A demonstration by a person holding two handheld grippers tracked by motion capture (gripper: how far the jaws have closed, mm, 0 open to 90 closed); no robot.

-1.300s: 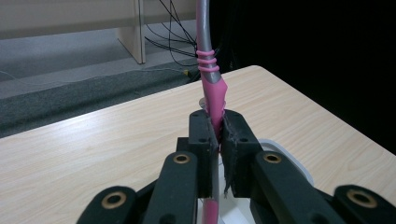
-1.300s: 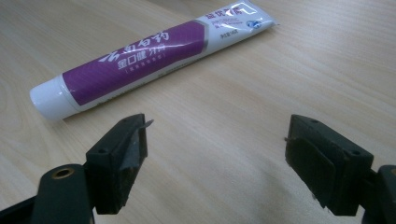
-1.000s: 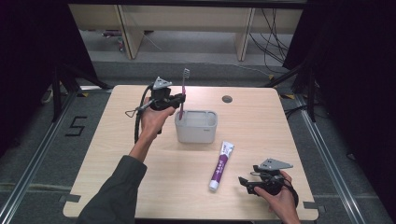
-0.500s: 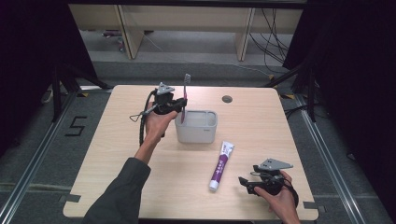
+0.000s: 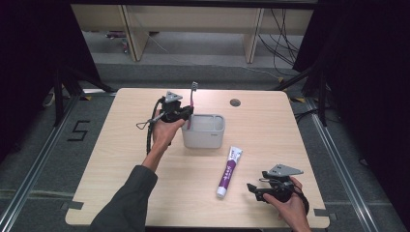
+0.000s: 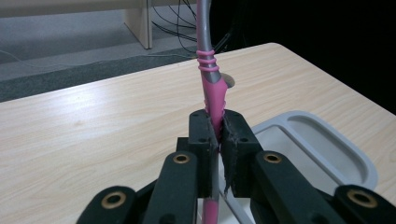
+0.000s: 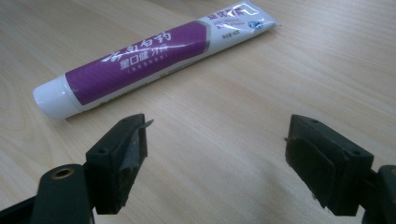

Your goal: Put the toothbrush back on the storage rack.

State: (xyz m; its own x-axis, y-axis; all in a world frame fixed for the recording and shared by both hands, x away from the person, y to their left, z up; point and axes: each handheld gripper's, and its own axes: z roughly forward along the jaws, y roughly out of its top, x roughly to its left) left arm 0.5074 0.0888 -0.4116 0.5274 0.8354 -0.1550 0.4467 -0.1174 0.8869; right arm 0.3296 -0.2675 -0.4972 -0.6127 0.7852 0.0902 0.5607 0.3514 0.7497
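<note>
We see the left gripper (image 5: pixel 186 112) w/ its fingers (image 6: pixel 204 135) clenched on a pink-and-grey toothbrush (image 5: pixel 191 104). In the left gripper view the pink grip section sits pinched tight between the two pads, handle running upright: grey neck rises above the fingers, pink end drops below them. From the high view the brush stands near vertical, bristle head up top, lower end at the left end of the grey tray (image 5: pixel 203 131), just at or inside its rim; we can't tell if it touches the bottom. Tray sits mid-bench, a bit toward the far side.

The right gripper (image 5: pixel 261 189) is held at the near right corner of the bench (image 5: pixel 121 179), fingers (image 7: pixel 122 158) spread wide, nothing between them. In the right gripper view the purple-and-white toothpaste tube (image 7: pixel 140 60) lies flat on the wood just beyond the fingertips, apart from both, white cap toward that view's left. In the high view the tube lies btw tray and right gripper, cap end nearer us.
</note>
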